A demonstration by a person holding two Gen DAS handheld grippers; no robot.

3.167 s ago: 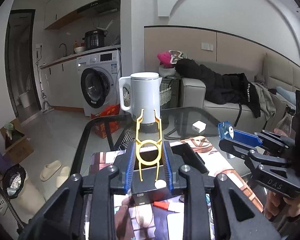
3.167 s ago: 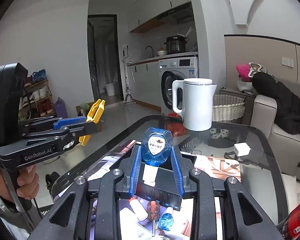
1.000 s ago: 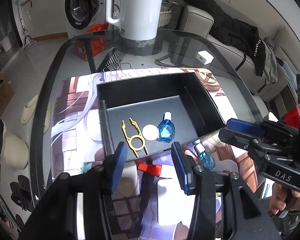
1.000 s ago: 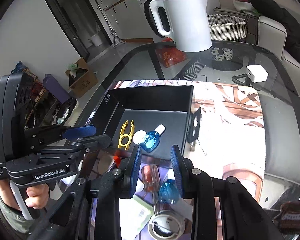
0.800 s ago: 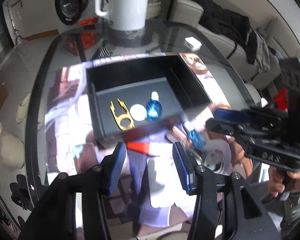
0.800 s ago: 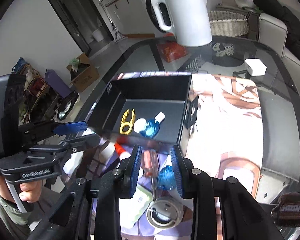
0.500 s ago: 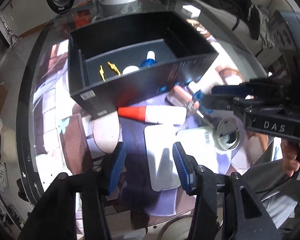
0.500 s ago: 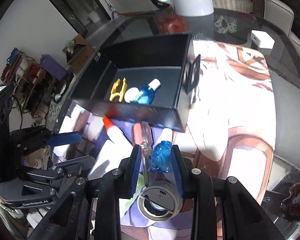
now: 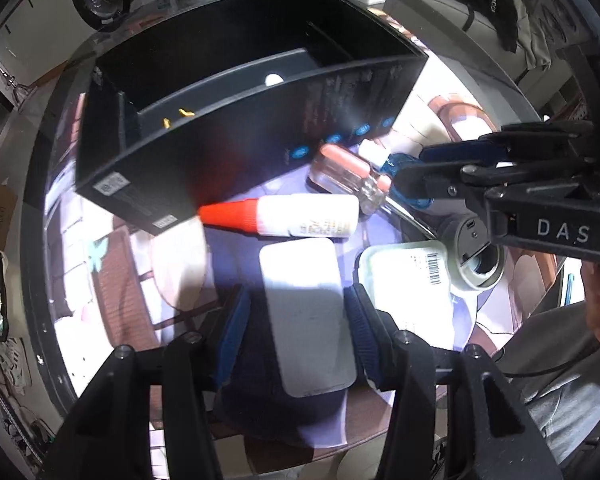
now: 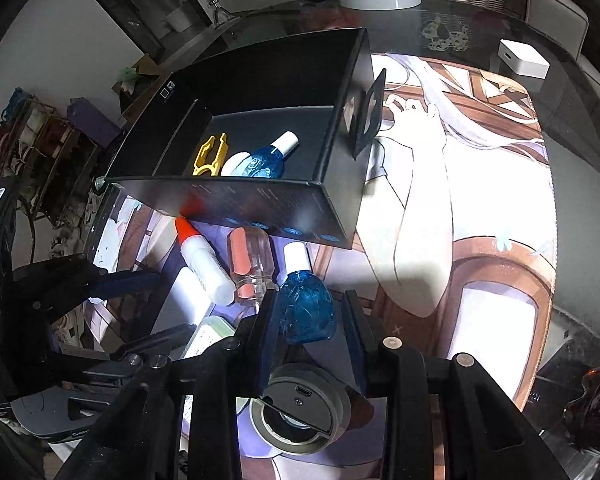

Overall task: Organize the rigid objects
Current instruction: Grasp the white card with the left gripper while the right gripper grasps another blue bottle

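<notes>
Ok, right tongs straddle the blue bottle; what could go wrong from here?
The bottle lies right beside the screwdriver, so the right tongs may catch its handle too. Its faceted, tapering body could slip out when squeezed. The box wall just ahead could snag its cap on the lift.

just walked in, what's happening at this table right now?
A person with a gripper in each hand is sorting small items into a black box. A yellow clip and a blue bottle already lie inside. The left gripper is open, its jaws having just been widening, astride a flat white case. The right gripper straddles a second blue bottle on the mat; a grip is unclear. A glue bottle and a screwdriver wait outside.
</notes>
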